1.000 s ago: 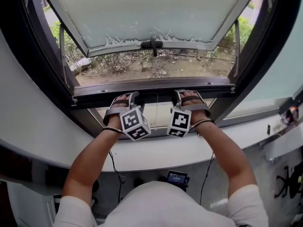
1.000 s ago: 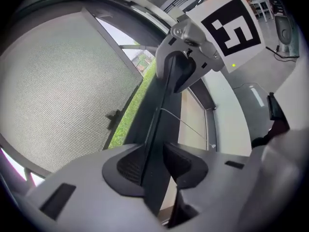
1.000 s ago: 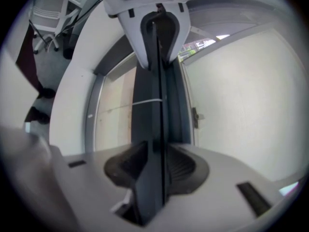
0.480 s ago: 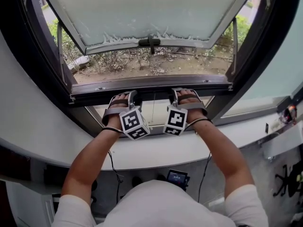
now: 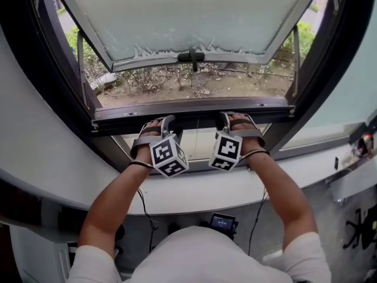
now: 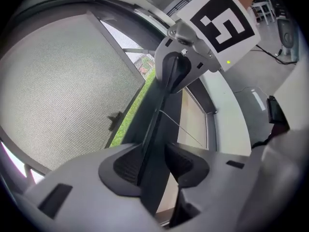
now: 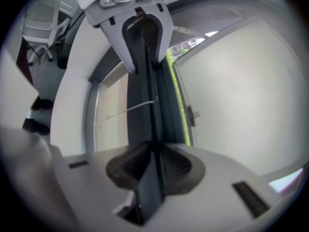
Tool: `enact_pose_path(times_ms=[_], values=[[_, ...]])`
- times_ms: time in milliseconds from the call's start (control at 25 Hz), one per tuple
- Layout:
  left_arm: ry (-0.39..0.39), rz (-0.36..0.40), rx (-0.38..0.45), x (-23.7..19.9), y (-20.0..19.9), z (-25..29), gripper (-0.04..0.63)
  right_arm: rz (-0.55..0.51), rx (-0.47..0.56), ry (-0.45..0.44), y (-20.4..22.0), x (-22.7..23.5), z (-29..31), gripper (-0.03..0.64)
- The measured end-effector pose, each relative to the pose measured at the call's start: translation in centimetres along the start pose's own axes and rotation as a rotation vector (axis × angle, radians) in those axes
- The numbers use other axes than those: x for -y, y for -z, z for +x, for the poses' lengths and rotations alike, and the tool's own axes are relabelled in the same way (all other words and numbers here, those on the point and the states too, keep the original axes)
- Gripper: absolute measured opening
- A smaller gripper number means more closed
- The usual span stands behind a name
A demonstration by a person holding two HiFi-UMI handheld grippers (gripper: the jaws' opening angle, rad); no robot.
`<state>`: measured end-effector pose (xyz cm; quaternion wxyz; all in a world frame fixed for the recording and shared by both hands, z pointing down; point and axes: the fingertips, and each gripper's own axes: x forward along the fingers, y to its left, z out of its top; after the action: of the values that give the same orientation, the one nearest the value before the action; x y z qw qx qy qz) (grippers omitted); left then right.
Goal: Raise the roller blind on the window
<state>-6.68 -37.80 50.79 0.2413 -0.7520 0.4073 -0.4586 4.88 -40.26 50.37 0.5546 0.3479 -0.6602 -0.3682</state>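
While both forearms stretch out over the white sill [image 5: 194,194], the roller blind's dark rail [image 5: 194,108] lies level across the foot of the window opening, reaching from the left post of the frame to the right one. Above it the frosted sash [image 5: 188,16] is swung outward, its black handle [image 5: 193,56] at the middle of its lower edge, and shrubs and bare ground [image 5: 177,84] show between sash and rail. At the far left a white wall [image 5: 35,134] curves down toward the sill. Next comes the left gripper [image 5: 167,122], set on the rail a little left of its middle with its marker cube [image 5: 169,155] turned toward the person. Its jaws have just been opening and stand wide, with the rail running between them. One ribbed pad [image 6: 126,164] lies close along the rail's thin edge, the other stands off it, and nothing is clamped. Between the two grippers a thin pale cord [image 6: 181,127] crosses the cream pane [image 5: 197,141] just below the rail. Just right of the rail's middle sits the right gripper [image 5: 226,122], near its partner but not touching it. Its jaws have just been closing, and both pads [image 7: 176,166] press the rail from either side in a firm grip. At the far right, down on the floor, stands a black chair base [image 5: 360,226].
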Motion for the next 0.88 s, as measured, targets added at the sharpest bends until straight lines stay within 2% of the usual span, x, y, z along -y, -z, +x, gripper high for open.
enact_pose_path(times_ms=[160, 360, 600, 880], values=[[0.027, -0.023, 0.019, -0.3, -0.2, -0.3, 0.153, -0.004, 0.000, 0.005, 0.0, 0.4, -0.1, 0.094], [0.055, -0.096, 0.076, -1.3, -1.1, -1.2, 0.153, 0.012, 0.012, 0.020, -0.1, 1.6, -0.8, 0.094], [0.036, -0.121, 0.146, -4.2, -2.8, -3.1, 0.152, 0.027, 0.030, 0.086, -0.6, 4.9, -2.3, 0.089], [0.075, -0.170, 0.175, -5.4, -3.6, -4.0, 0.152, 0.032, 0.032, 0.097, -0.8, 6.2, -3.1, 0.080]])
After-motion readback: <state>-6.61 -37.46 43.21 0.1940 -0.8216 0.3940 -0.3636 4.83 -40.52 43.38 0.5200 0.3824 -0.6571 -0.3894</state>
